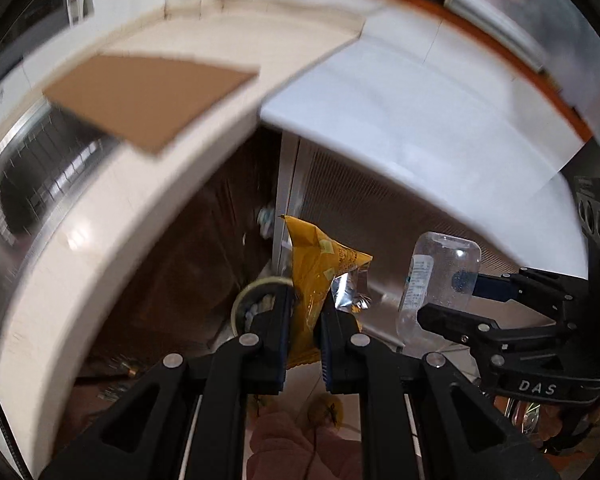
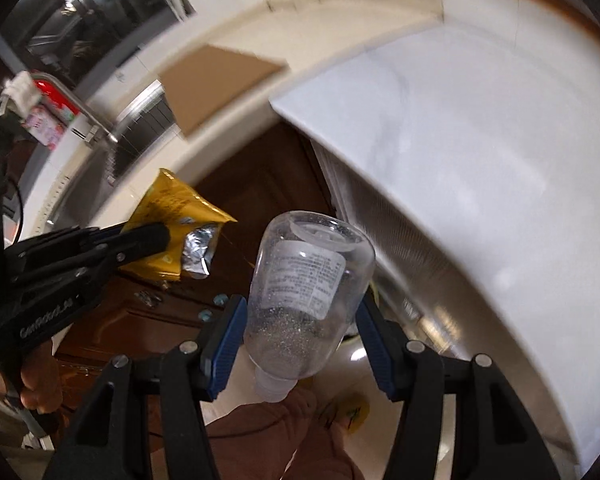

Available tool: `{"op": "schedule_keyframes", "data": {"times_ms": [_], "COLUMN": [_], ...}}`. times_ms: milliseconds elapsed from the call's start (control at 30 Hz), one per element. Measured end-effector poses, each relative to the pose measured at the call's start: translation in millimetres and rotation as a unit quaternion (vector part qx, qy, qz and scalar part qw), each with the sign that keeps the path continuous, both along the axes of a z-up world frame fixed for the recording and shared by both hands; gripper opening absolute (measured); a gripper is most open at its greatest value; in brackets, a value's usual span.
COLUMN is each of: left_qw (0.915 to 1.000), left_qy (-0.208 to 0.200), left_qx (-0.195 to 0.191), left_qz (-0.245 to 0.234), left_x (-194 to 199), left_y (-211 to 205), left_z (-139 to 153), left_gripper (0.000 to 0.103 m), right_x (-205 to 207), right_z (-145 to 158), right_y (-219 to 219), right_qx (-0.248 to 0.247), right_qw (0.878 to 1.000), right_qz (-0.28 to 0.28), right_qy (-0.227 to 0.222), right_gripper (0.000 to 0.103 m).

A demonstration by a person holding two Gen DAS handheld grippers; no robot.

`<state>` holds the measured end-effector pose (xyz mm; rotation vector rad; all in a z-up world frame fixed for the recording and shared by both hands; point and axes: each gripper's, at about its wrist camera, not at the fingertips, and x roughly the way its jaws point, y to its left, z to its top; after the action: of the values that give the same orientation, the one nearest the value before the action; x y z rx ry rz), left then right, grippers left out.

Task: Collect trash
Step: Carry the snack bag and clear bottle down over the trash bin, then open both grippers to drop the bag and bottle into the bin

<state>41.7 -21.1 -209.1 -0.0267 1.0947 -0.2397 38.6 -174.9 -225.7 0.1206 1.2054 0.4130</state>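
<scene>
Left wrist view, left to right: a brown cardboard sheet (image 1: 148, 100) lies on the cream countertop (image 1: 112, 208), overhanging a steel sink (image 1: 48, 176). At centre, the left gripper (image 1: 306, 308) has its 2 fingers drawn narrow, pinching a yellow snack wrapper (image 1: 316, 276). The wrapper's long axis runs along the fingers, its pointed corner directed away from the camera and its torn, silver-lined edge turned to the right. Behind it stand dark brown cabinet doors (image 1: 188, 248). To the right, the right gripper (image 1: 452, 300) holds a clear plastic bottle (image 1: 440, 276) beneath a white panel (image 1: 420, 120).

Right wrist view, left to right: a hand (image 2: 28, 384) carries the left gripper (image 2: 160, 236), clamped on the yellow snack wrapper (image 2: 172, 208), which is held in the air in front of the countertop (image 2: 112, 204) edge. At centre, the right gripper (image 2: 300, 320) has its 2 blue pads (image 2: 228, 344) set moderately wide, pressing either side of the clear plastic bottle (image 2: 304, 280). The bottle's long axis lies roughly along the fingers, tilted slightly; its base points away from the camera and its neck toward the camera. A printed label (image 2: 300, 276) faces the lens. Both items hang in the air before the cabinet doors (image 2: 260, 184).
</scene>
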Motion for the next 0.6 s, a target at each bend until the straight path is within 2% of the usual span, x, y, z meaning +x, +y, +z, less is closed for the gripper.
{"op": "schedule_keyframes", "data": {"times_ms": [100, 233, 400, 600], "left_qw": [0.9993, 0.9986, 0.9965, 0.9948], "left_qy": [0.034, 0.048, 0.074, 0.085], "left_qx": [0.001, 0.020, 0.037, 0.054], "left_qz": [0.012, 0.012, 0.012, 0.012], "left_x": [4.1, 10.1, 28.2, 51.7], "left_y": [2.5, 2.4, -0.2, -0.9], "left_z": [-59.3, -127.2, -221.1, -302.7], "left_gripper": [0.011, 0.011, 0.011, 0.014], "right_x": [3.2, 10.7, 24.7, 50.0], "right_z": [-48.8, -124.9, -215.3, -309.7], "right_y": [6.6, 20.5, 40.6, 56.8], "right_qx": [-0.010, -0.031, -0.034, -0.039], "right_qw": [1.000, 0.998, 0.995, 0.992], "right_qz": [-0.006, -0.003, 0.000, -0.010], "right_qy": [0.028, 0.058, 0.091, 0.118], "right_gripper": [0.057, 0.057, 0.057, 0.058]}}
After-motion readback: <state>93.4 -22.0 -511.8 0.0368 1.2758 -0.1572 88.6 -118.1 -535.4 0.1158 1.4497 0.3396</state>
